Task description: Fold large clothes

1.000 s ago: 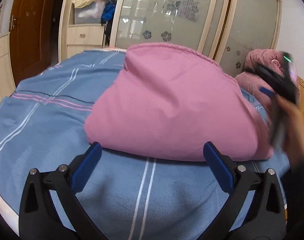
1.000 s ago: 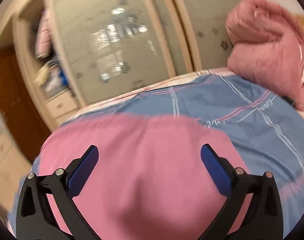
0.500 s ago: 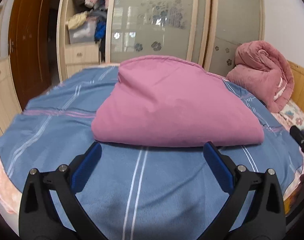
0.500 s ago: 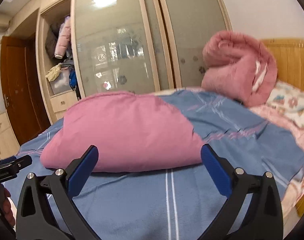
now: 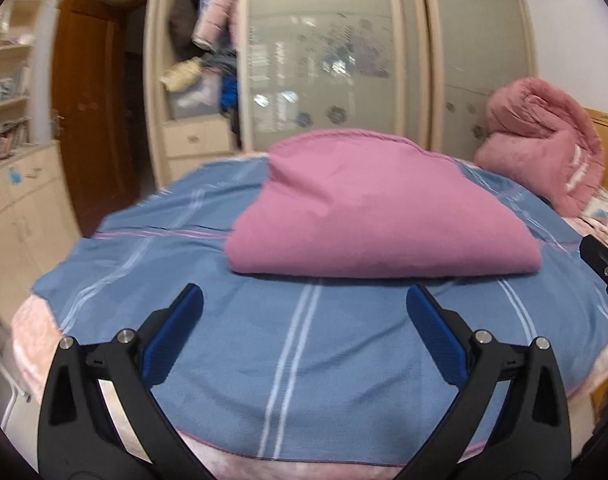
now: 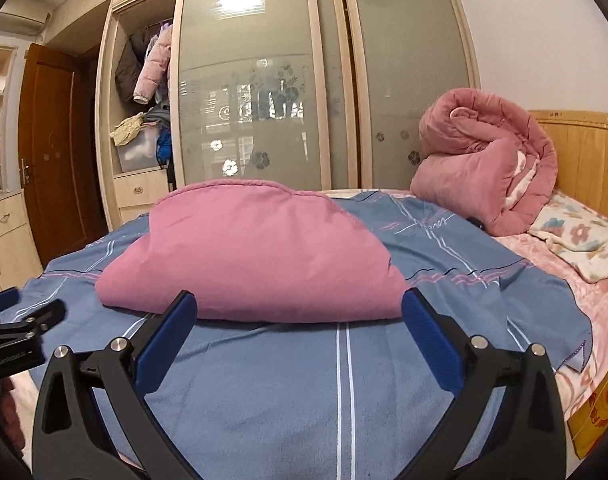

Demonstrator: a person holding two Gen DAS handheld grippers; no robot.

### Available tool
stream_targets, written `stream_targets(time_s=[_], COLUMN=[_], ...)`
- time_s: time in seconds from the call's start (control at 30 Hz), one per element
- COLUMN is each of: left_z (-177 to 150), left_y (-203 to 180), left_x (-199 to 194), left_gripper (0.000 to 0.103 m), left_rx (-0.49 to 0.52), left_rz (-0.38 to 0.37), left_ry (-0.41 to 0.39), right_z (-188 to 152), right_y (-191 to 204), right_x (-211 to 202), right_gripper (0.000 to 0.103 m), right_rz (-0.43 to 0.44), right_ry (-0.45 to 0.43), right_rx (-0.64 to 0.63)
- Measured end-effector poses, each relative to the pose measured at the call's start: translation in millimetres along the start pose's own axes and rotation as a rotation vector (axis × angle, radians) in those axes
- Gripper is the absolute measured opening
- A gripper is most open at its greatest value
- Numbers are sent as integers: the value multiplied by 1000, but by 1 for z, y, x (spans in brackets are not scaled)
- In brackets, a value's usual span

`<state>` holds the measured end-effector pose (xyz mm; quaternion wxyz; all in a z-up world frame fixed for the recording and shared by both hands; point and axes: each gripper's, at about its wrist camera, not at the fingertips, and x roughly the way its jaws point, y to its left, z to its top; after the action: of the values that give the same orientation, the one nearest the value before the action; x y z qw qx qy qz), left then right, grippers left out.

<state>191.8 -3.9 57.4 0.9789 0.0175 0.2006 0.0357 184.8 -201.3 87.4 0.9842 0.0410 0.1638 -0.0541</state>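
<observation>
Sliding wardrobe doors (image 6: 259, 120) with frosted, flower-patterned panels are seen behind a bed that is covered by a blue striped sheet (image 6: 344, 380). At the left of the wardrobe an open compartment (image 6: 143, 120) is shown, in which jackets are hung above a heap of clothes and a clear box. A brown wooden door (image 5: 91, 104) is seen further left, with pale cabinets beside it.

The folded pink garment (image 6: 251, 260) is laid flat on the sheet near the middle of the bed, its folded edge turned toward the cameras and its rounded far edge toward the wardrobe. It is touched by neither tool. A rolled pink quilt (image 6: 488, 164) is piled at the head of the bed, against the wooden headboard (image 6: 584, 160), well apart from the garment, and a floral pillow (image 6: 580, 240) is seen just beside it.

The left gripper (image 5: 304, 320) is held above the near part of the sheet with its blue-padded fingers (image 5: 175, 332) spread wide, and nothing is gripped between them. The right gripper (image 6: 299, 328) is likewise held wide apart and empty, just short of the garment's near edge. Each tool is caught at the edge of the other's view: the right one at the right border of the left view, the left one at the left border of the right view
</observation>
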Motion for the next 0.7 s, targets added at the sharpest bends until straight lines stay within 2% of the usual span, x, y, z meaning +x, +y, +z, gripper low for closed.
stream_targets(time_s=[0.07, 0.17, 0.33, 0.5, 0.7], left_z=[-3, -6, -1, 3, 7], left_y=[0, -1, -1, 5, 2], left_x=[-4, -7, -4, 2, 5], left_gripper=[101, 101, 101, 101, 101], left_rx=[7, 33, 31, -41, -23], left_rz=[37, -13, -34, -33, -48], left_ry=[-4, 9, 38, 71, 66], right_z=[-1, -1, -2, -3, -3], right_y=[-1, -4, -5, -5, -6], right_x=[3, 6, 7, 9, 10], right_gripper=[102, 102, 102, 102, 102], right_rz=[-6, 1, 9, 11, 10], right_ry=[9, 24, 33, 41, 43], right_rx=[20, 33, 20, 15, 14])
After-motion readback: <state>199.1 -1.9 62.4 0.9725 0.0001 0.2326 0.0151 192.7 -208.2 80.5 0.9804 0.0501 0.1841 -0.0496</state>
